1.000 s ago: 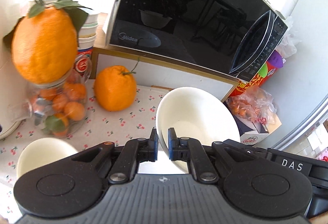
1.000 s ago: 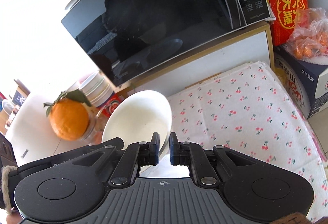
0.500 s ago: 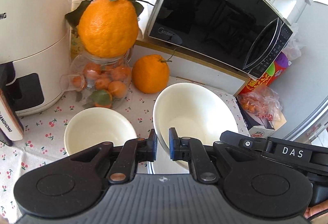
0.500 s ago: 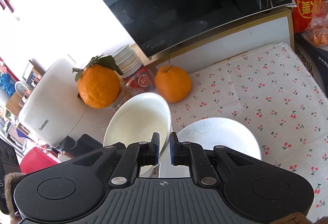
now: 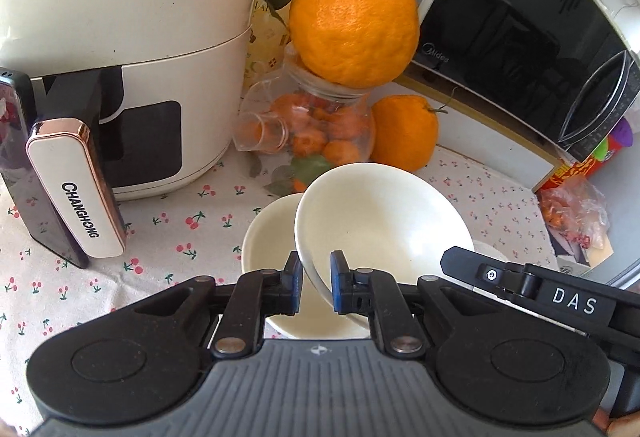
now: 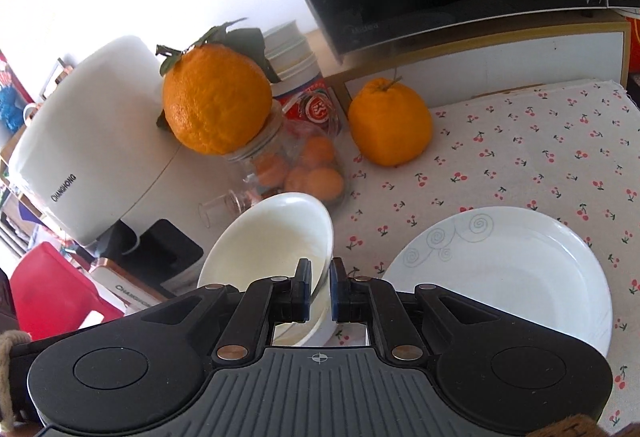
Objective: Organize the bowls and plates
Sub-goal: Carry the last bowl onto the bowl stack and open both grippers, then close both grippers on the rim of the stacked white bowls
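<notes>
1. Over the cherry-print tabletop (image 5: pixel 168 225), both tools grip one white bowl (image 5: pixel 380 213) by its rim: the left tool (image 5: pixel 316 283) is clenched on the near edge, and the right tool (image 6: pixel 320 287) is clenched on the edge of what appears to be the same bowl.
2. The held bowl hangs tilted, its mouth turned up and toward the cameras, its rim overlapping a second bowl (image 5: pixel 268 233) that sits upright on the cloth beneath.
3. A bowl is round and has no long axis; its open side faces upward at a slant, not level.
4. Risk: with thin rim grips on smooth glazed ware, the bowl could slip or swing if either hand twists.
5. Risk: lowered at this slant, its edge could strike the lower bowl's rim and chip it rather than nest.
6. Close by stand a fruit jar (image 5: pixel 320 133), topped by a large orange (image 5: pixel 354 21), and an air fryer (image 5: pixel 120 49); a wide sweep could knock them. A plate (image 6: pixel 500 277) lies to the right.
</notes>
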`<state>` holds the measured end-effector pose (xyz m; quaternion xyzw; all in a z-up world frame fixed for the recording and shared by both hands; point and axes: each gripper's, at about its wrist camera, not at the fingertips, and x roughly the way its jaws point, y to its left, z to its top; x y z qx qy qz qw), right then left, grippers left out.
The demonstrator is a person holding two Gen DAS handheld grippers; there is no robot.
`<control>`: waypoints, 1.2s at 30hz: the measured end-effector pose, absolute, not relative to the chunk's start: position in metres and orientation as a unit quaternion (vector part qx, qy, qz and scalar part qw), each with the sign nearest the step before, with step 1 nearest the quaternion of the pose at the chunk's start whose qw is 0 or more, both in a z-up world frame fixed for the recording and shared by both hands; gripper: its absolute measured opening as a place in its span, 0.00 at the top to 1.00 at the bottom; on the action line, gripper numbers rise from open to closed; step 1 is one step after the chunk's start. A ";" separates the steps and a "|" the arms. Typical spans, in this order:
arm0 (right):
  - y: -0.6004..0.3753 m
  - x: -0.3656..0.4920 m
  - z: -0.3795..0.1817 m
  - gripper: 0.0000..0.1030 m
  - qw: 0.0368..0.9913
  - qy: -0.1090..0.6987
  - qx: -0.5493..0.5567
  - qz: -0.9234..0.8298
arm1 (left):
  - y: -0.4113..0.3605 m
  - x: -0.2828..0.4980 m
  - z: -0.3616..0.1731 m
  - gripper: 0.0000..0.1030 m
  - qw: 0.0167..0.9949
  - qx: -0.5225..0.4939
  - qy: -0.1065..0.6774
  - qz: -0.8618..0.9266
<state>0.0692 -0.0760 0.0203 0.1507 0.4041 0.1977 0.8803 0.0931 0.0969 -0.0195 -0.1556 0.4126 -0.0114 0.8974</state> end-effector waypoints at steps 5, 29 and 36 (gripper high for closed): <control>-0.064 0.074 0.008 0.91 0.878 0.412 0.142 0.197 | 0.094 0.092 -0.026 0.85 0.901 -0.117 0.419 -0.006; -0.062 0.078 0.001 0.79 0.897 0.385 0.089 0.200 | 0.101 0.091 -0.041 0.49 0.911 -0.051 0.406 -0.047; -0.072 0.078 0.010 0.49 0.897 0.375 0.087 0.218 | 0.100 0.084 -0.039 0.20 0.922 -0.036 0.380 -0.071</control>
